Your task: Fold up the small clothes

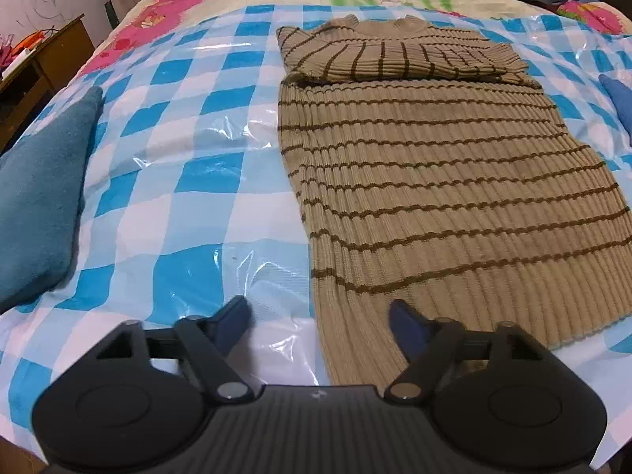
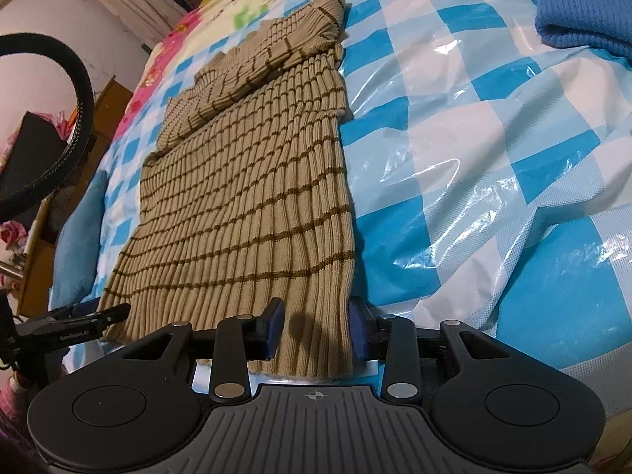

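Ribbed tan sweater (image 1: 434, 181) lies flat on the plastic-covered bed (image 1: 189, 181), its hem corners between the spread left gripper (image 1: 320, 316) and right gripper (image 2: 316, 326), seemingly ungrasped, so closing shallow could slip off the knit.

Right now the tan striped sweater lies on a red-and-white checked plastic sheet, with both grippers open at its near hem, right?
Not quite: the plastic sheet is blue-and-white checked, as the left wrist view shows. The rest holds: the tan striped sweater lies on it, with the left gripper and right gripper open at its near hem.
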The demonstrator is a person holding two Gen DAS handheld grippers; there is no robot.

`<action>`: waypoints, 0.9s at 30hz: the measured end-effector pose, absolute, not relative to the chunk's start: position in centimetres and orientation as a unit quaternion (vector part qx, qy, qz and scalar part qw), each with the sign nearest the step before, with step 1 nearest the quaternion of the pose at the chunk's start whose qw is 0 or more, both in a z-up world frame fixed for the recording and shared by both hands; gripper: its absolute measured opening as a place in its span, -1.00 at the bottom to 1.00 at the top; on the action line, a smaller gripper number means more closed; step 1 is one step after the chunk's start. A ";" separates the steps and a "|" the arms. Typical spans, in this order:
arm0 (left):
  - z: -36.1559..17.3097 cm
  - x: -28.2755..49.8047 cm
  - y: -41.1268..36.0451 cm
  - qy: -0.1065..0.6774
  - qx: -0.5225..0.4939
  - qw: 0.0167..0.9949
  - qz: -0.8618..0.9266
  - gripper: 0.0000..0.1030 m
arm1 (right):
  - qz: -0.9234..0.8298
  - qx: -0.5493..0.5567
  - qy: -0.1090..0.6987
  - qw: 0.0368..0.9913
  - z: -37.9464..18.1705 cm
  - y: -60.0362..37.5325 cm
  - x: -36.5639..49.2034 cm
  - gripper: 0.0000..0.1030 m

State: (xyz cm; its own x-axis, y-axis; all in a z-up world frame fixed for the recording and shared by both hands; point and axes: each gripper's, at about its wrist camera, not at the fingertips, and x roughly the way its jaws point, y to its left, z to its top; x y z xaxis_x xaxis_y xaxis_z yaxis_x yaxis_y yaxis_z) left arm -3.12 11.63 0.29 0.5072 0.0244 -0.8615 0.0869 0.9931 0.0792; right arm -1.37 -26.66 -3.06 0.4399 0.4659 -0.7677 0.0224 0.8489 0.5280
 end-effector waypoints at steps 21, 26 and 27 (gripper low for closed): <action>1.9 -3.8 11.0 0.481 0.017 0.875 -0.052 -0.71 | 0.131 0.223 0.488 0.834 -1.4 -27.2 -2.3 -0.31; 1.4 -3.8 11.2 0.490 0.011 0.870 -0.054 -0.70 | 0.146 0.227 0.514 0.814 -2.7 -26.6 -1.1 -0.31; 1.1 -3.7 11.2 0.499 0.011 0.864 -0.056 -0.69 | 0.144 0.231 0.520 0.810 -3.0 -26.5 -0.9 -0.31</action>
